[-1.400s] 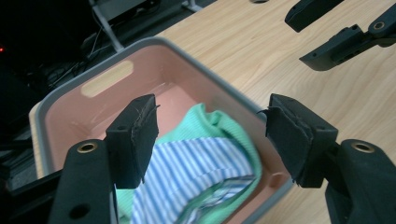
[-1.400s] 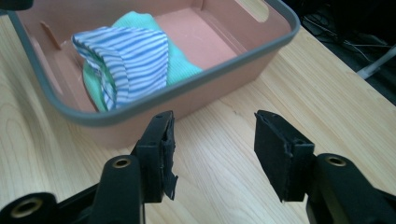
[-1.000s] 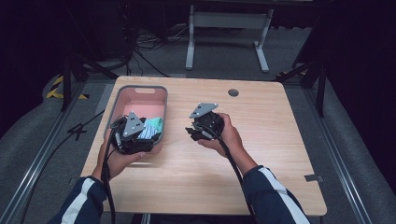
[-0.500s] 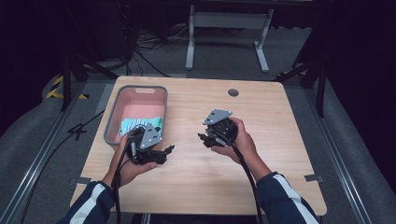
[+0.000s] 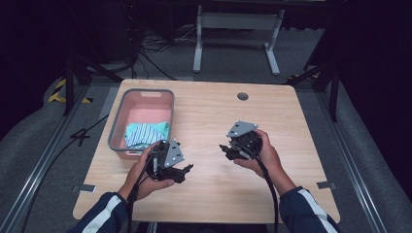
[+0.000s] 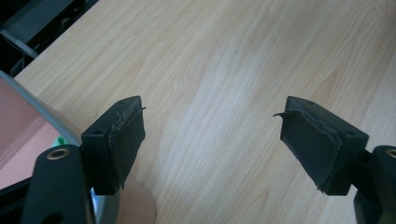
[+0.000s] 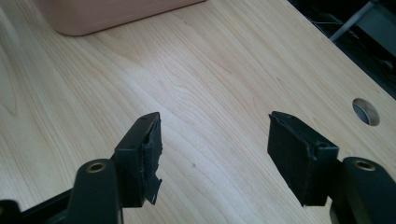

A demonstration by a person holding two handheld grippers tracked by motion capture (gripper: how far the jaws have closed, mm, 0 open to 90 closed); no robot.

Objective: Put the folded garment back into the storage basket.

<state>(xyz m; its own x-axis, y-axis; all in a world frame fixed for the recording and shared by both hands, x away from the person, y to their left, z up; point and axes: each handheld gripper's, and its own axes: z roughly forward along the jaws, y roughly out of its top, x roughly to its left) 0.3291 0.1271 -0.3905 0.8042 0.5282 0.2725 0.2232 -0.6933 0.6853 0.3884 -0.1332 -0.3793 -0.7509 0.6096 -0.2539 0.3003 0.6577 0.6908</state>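
A pink bin with a grey rim stands at the table's left, with a folded striped teal-and-white cloth lying inside at its near end. My left gripper hovers over bare wood just right of the bin's near corner, open and empty; the left gripper view shows its jaws wide apart with the bin's corner at the left edge. My right gripper is held over the table's middle, pointing left, also open and empty.
The wooden table has a round cable hole near its far edge, also seen in the right gripper view as a cable hole. The pink bin's side is ahead of the right gripper. A metal stand is behind the table.
My left gripper has come out of the bin and moved toward me and rightward onto open table. My right gripper has drifted right and slightly nearer. The cloth stays in the bin.
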